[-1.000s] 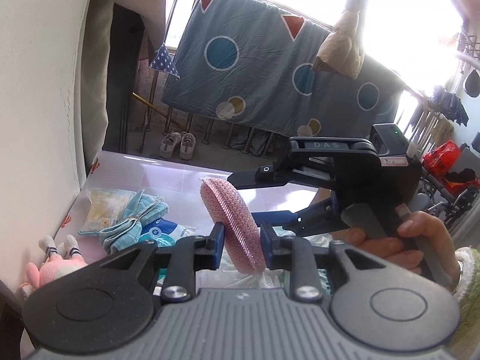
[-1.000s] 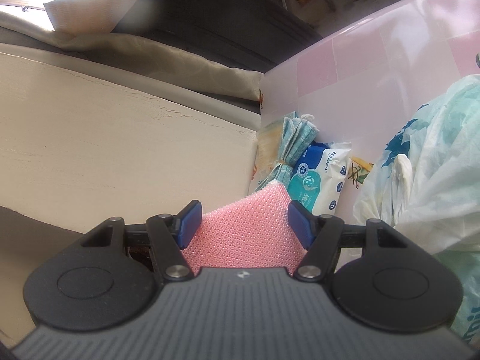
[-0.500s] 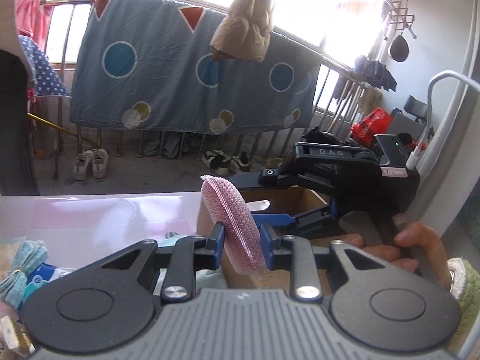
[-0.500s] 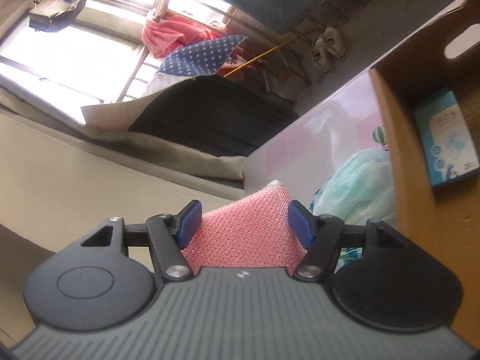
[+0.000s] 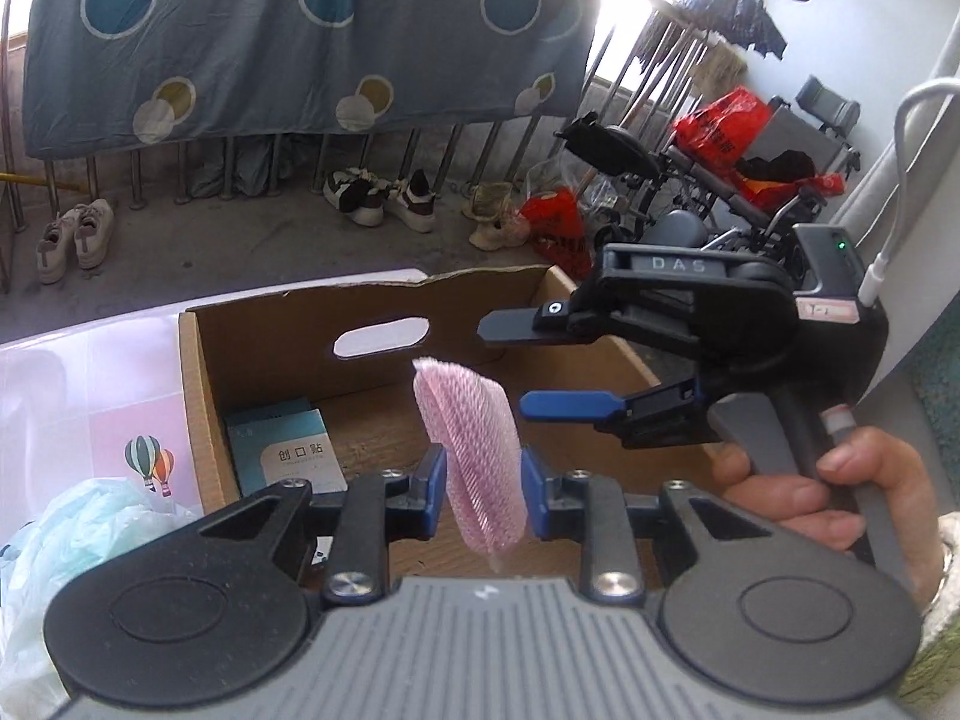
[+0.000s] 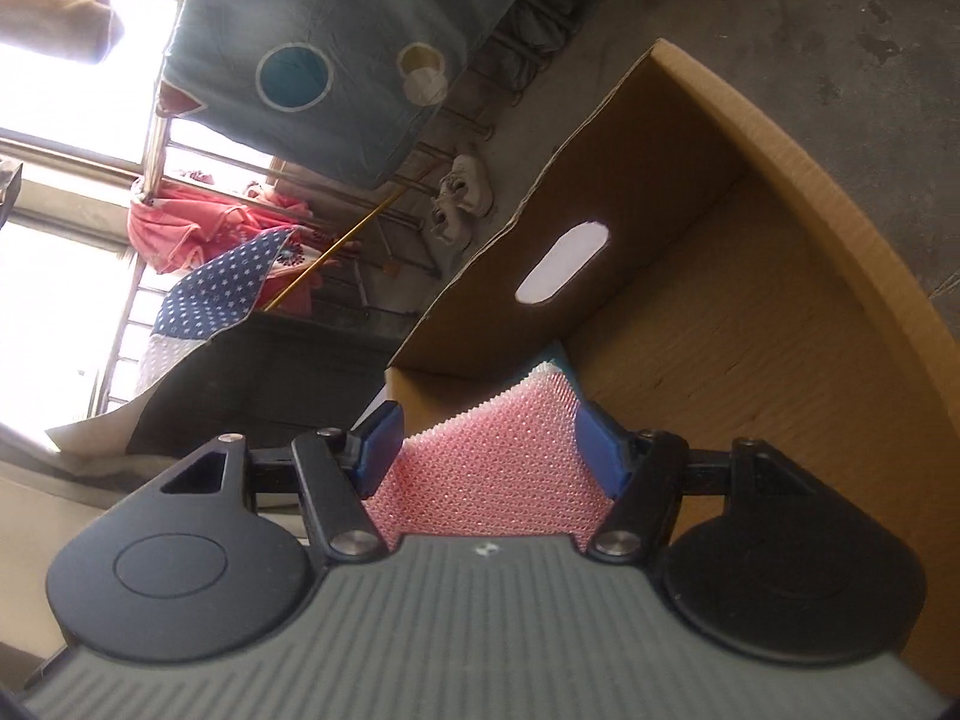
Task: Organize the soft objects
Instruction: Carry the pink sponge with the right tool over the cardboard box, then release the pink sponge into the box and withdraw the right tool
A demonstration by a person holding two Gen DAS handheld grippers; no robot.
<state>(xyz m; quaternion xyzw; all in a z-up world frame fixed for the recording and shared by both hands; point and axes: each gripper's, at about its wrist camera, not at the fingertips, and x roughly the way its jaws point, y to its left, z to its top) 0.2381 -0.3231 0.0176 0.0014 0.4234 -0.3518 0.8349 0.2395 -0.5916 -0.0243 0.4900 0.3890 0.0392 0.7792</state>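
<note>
A pink mesh sponge (image 5: 468, 450) stands edge-on between the blue pads of my left gripper (image 5: 478, 492). Those jaws are opening, and the pads still touch the sponge. My right gripper (image 5: 507, 363), held by a hand (image 5: 810, 492), reaches in from the right with its fingertips at the sponge's upper part. In the right wrist view the sponge (image 6: 492, 468) shows its flat face and fills the gap of the right gripper (image 6: 487, 426), whose pads cover its side edges. Both grippers hang over an open cardboard box (image 5: 198, 390) with a handle hole.
A teal packet (image 5: 282, 444) lies on the box floor at the left. The box's brown far wall (image 6: 840, 276) curves round at the right. A pale green plastic bag (image 5: 78, 534) sits on the pink table (image 5: 90, 390) left of the box. Beyond are shoes, railings and a hanging quilt.
Both grippers have swung to the right with the sponge, from over the towels and wipes on the table to over the open cardboard box. The hold looks unchanged.
</note>
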